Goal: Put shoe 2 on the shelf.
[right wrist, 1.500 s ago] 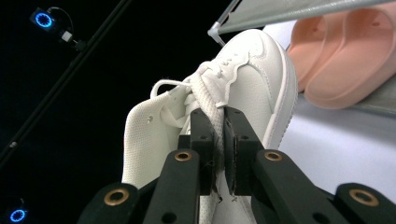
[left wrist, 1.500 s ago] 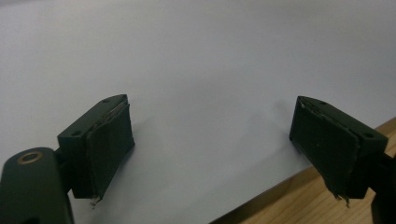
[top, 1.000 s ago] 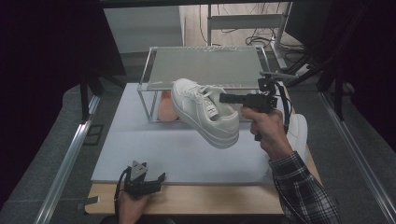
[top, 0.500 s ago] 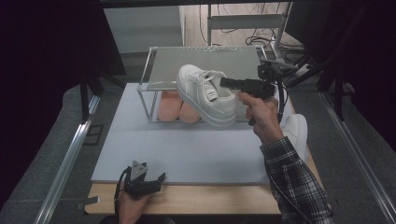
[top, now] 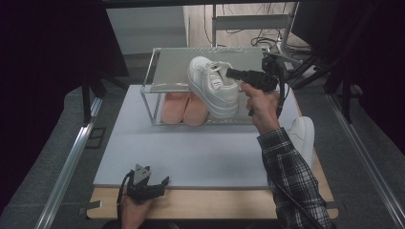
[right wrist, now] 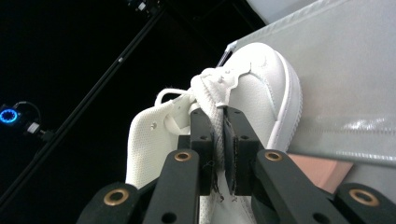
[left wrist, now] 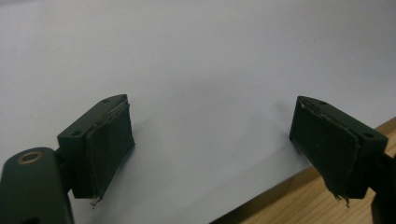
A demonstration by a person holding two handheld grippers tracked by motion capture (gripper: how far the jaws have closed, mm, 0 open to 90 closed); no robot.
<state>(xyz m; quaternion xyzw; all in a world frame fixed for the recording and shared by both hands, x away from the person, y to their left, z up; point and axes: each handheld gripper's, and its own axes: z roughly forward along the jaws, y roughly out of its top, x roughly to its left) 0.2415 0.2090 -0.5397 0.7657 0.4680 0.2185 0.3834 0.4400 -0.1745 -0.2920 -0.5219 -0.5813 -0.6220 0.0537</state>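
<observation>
A: Where was the sneaker [top: 213, 86]?

B: In the air against the front of the rack [top: 157, 86], level with its top shelf, the toe toward the shelf's far side and the heel hanging out past the front edge. In the right gripper view the toe [right wrist: 266, 88] overlapped the grey shelf sheet; whether the sole touched it I couldn't tell.

A: And what held it?

B: The right gripper [top: 232, 73], coming in from the rack's right side. Its jaws were nearly together, pinching the tongue and laces [right wrist: 217, 122] between the pads. The person's hand gripped the handle just right of the rack.

A: Anything under that shelf?

B: A pair of pink slippers [top: 185, 108] on the rack's lower level, side by side, just below and left of the sneaker.

A: The other gripper?

B: The left gripper [top: 152, 183] was well away from the rack, at the near edge of the grey mat [top: 191, 152], held low in the person's left hand. In the left gripper view its pads [left wrist: 108, 144] stood far apart with nothing between them, just mat and a strip of wooden table [left wrist: 299, 200] below.

A: Any second shoe?

B: A white one [top: 302, 136] lay on the table right of the rack and nearer the person, partly behind the plaid sleeve [top: 291, 181].
</observation>
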